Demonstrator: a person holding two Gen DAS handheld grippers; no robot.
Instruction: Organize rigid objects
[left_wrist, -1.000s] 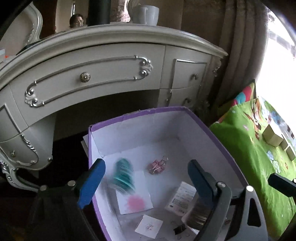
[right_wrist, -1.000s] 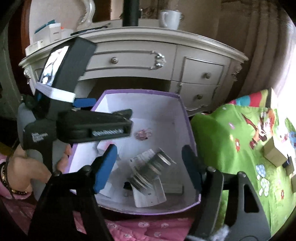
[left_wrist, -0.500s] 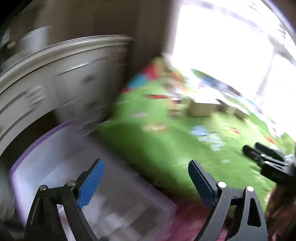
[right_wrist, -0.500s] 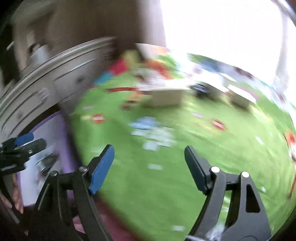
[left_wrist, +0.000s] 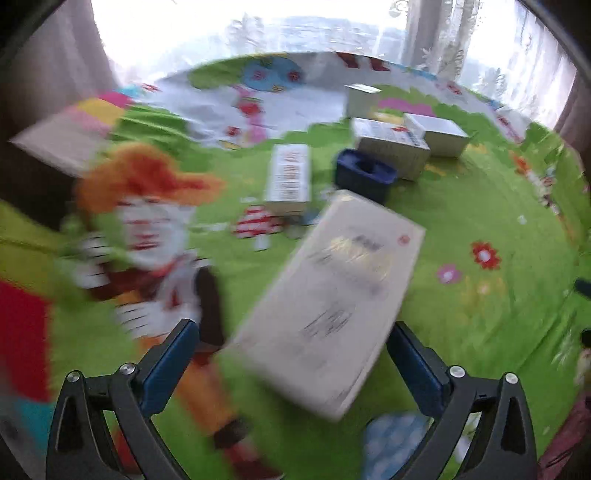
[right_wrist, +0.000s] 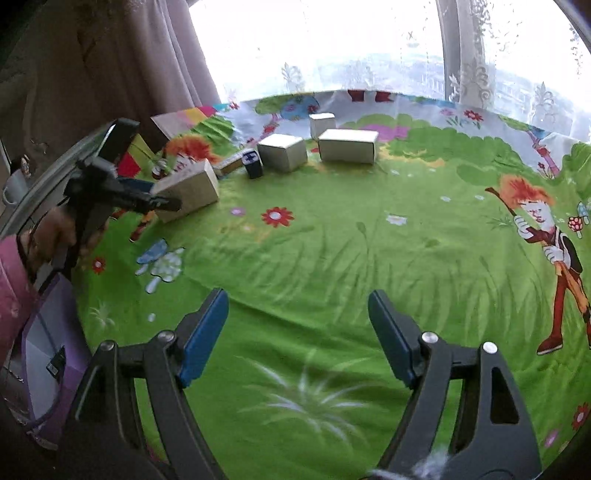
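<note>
Cartons lay scattered on a green cartoon bedspread (right_wrist: 332, 258), and the large pale carton (left_wrist: 328, 306) served as the landmark. To its left in the right wrist view, the left hand-held gripper (left_wrist: 291, 362) hung over it; its jaws had just been opening and stood spread either side of the carton, the pads clear of it. Beyond the carton sat a narrow printed box (left_wrist: 288, 177), a dark blue case (left_wrist: 365, 177) and three more white boxes (left_wrist: 391, 147), close together. Well to the right of the carton, the right hand-held gripper (right_wrist: 295, 332) was spread over bare bedspread with nothing between its pads.

Judging by this, the carton was the next pick. It looked wide for the jaws, so squaring them across its narrower side and closing only once settled would probably grip best; the soft bedspread might let it tip.

A purple box (right_wrist: 48, 354) stood left of the carton, off the bed. Lace curtains (right_wrist: 480, 74) hung behind.
</note>
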